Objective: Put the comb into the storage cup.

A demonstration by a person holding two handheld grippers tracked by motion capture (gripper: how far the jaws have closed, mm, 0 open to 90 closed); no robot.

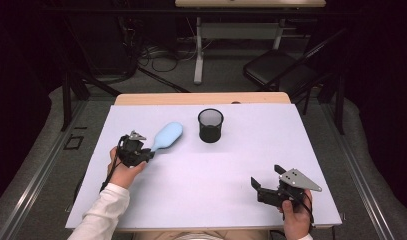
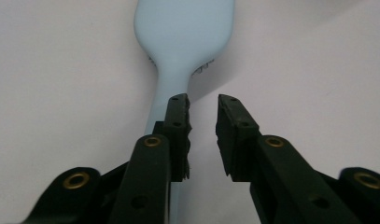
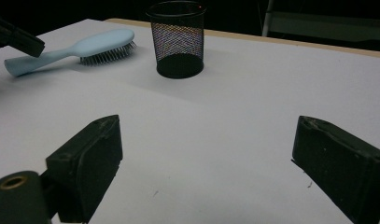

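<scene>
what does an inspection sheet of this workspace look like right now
surface: white table top, flat, wooden edge at the far side
job's things: light blue hairbrush lying bristles down; black mesh cup upright beside it, apart
clutter: nothing seen
grippers: left gripper open, jaws above the brush handle, not closed on it; right gripper wide open, holding nothing
cables: black cable trailing from the left gripper; loose cables on the floor behind
surroundings: dark room, black chair, desk leg
</scene>
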